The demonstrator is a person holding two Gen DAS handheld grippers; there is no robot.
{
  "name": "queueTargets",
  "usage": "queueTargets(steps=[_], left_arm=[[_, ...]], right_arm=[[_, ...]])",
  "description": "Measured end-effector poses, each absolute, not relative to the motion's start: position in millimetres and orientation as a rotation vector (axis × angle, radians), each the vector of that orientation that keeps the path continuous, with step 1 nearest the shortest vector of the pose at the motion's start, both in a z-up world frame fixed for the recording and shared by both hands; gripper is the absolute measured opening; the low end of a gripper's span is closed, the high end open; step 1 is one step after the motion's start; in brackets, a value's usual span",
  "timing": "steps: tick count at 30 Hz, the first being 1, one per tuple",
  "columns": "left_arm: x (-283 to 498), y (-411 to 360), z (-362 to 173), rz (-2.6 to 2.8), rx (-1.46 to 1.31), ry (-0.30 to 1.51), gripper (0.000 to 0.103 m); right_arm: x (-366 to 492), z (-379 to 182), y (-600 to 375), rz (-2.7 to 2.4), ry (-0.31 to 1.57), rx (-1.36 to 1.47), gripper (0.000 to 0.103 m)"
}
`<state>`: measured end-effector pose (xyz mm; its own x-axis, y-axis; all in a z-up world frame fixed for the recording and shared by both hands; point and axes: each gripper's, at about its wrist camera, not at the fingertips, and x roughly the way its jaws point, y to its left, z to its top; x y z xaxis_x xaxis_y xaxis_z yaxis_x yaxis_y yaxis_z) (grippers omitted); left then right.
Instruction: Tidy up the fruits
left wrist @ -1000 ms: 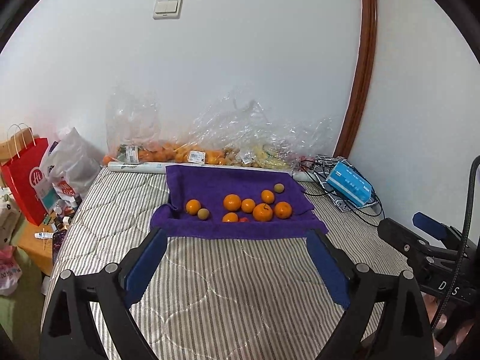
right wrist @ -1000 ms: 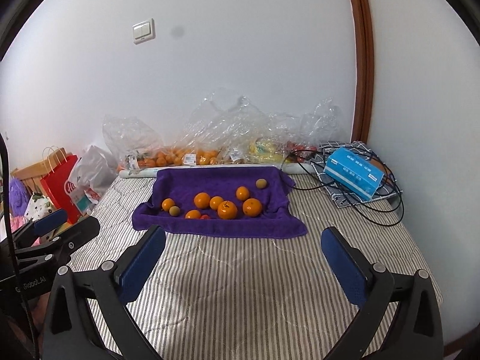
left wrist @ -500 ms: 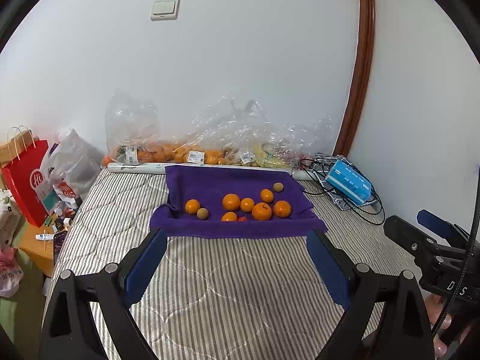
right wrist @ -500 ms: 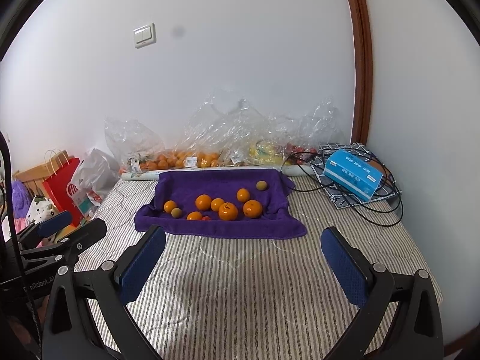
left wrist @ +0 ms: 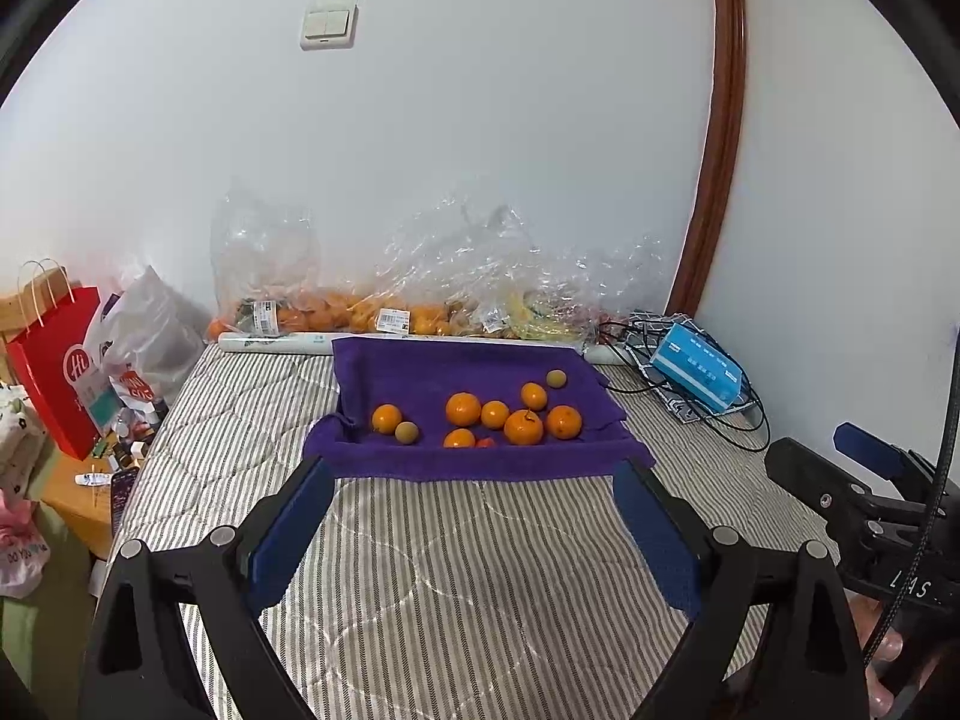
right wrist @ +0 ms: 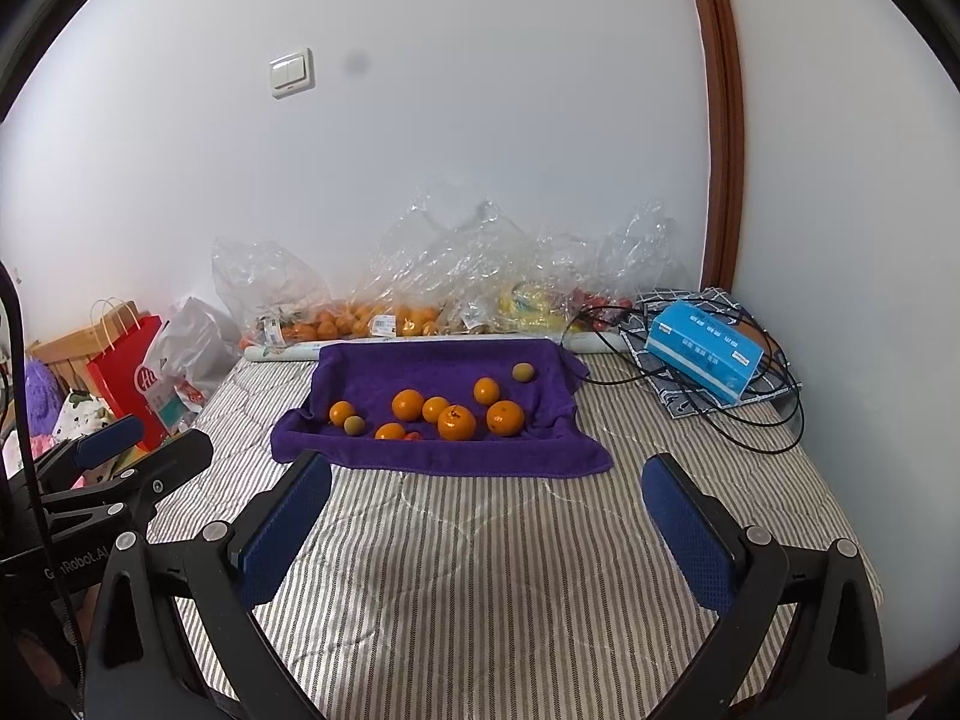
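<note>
A purple towel (left wrist: 420,372) (right wrist: 396,369) lies spread on the striped mattress (left wrist: 456,570) (right wrist: 480,540). On it sit several oranges (left wrist: 463,408) (right wrist: 456,422), two small brownish-green round fruits (left wrist: 406,432) (right wrist: 522,372) and a small red fruit (left wrist: 485,442). My left gripper (left wrist: 474,471) hovers open just short of the towel's near edge, nothing between its blue pads. My right gripper (right wrist: 487,468) is open too, also short of the towel. Each gripper shows at the side of the other's view.
Clear plastic bags of oranges and other fruit (left wrist: 372,312) (right wrist: 420,312) line the wall behind the towel. A blue box on tangled black cables (left wrist: 696,372) (right wrist: 705,354) lies at the right. A red paper bag (left wrist: 57,360) and clutter stand beyond the mattress's left edge.
</note>
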<state>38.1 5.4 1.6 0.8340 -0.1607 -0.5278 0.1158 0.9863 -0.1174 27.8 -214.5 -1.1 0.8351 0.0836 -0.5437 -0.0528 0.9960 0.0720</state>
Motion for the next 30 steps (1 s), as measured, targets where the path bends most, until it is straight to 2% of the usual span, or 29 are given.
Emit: queueTargets(steps=[30], left_arm=[[36.5, 5.3, 1.1, -0.147, -0.08, 0.565, 0.094]], right_arm=[[24.3, 0.0, -212.0, 0.079, 0.575, 0.053, 0.102]])
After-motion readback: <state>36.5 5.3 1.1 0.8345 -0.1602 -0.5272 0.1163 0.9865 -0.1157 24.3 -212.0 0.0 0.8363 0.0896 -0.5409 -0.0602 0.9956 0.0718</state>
